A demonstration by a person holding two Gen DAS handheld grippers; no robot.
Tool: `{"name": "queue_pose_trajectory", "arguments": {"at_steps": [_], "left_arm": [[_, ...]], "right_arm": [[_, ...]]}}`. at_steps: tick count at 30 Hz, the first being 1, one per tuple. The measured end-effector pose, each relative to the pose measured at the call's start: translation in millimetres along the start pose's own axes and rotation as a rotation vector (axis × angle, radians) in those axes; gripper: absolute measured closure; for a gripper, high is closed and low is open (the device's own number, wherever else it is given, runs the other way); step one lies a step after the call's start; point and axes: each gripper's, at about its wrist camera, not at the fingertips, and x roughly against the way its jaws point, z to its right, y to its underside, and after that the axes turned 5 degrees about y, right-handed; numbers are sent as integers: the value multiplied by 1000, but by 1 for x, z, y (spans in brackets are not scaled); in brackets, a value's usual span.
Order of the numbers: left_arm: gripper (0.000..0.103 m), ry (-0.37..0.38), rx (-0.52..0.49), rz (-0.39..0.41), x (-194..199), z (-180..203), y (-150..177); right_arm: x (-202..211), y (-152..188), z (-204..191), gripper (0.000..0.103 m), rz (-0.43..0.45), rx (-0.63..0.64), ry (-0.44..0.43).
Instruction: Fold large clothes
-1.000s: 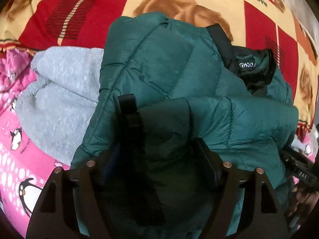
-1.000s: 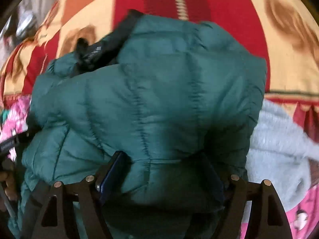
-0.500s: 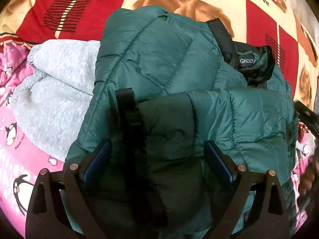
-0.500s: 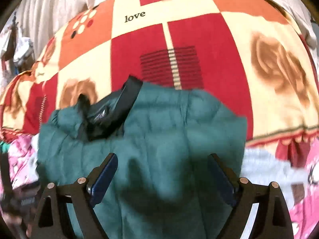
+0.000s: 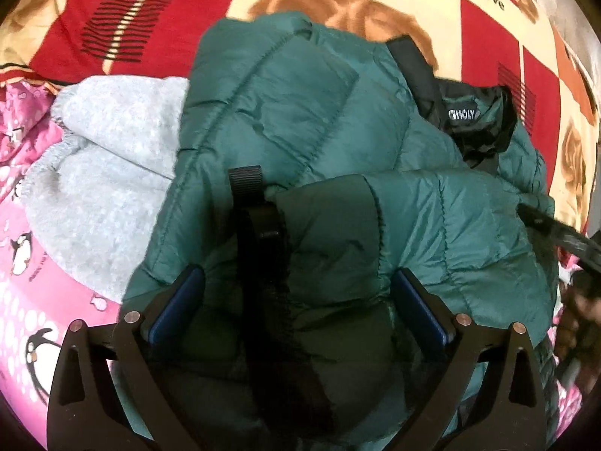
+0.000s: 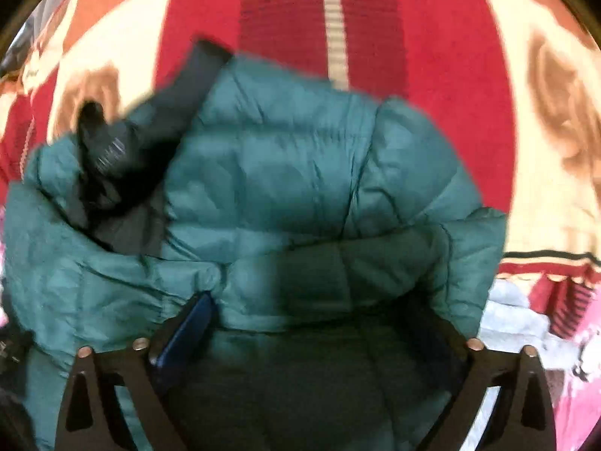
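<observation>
Both the left gripper [image 5: 296, 300] and right gripper [image 6: 326, 330] hover with fingers spread over the folded teal quilted puffer jacket [image 5: 300, 120] on the red-and-cream patterned bed blanket [image 5: 112, 11], seemingly to press it flat.

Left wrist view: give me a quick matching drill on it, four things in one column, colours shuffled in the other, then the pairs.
Things:
1. puffer jacket
2. collar lining
3. fleece garment
4. penguin sheet

Colours:
A. pink
B. dark green
C. light grey
D. black

Pairs: 1-B, 2-D, 3-C, 4-A.

The left claw stands open over the jacket's folded sleeve; the fleece lies beside the jacket on its left in this view, partly under its edge.
</observation>
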Motion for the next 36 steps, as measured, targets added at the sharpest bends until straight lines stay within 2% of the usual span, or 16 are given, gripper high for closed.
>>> {"name": "queue_pose_trajectory", "arguments": {"at_steps": [3, 6, 8, 10, 11, 13, 15, 17, 36], "left_arm": [[3, -9, 17, 95, 26, 5, -6], [3, 58, -21, 208, 57, 22, -8], [3, 114, -59, 230, 65, 37, -6], [3, 135, -110, 181, 56, 51, -3], [3, 118, -131, 135, 45, 55, 1], [3, 63, -171, -5, 12, 59, 12], [3, 26, -186, -46, 1, 60, 14], [3, 20, -188, -47, 0, 61, 14], [1, 38, -179, -41, -3, 59, 16]], "right_arm": [[37, 8, -21, 6, 67, -12, -65], [63, 30, -43, 6, 72, 23, -17], [75, 40, -45, 6, 86, 6, -49], [74, 58, -41, 6, 75, -24, -67], [70, 64, -43, 6, 59, -31, -76], [56, 76, -45, 6, 20, -39, -80], [36, 89, -47, 5, -37, -36, -94], [26, 100, -44, 0, -72, -37, -105], [21, 100, -46, 0, -75, -40, -103]]}}
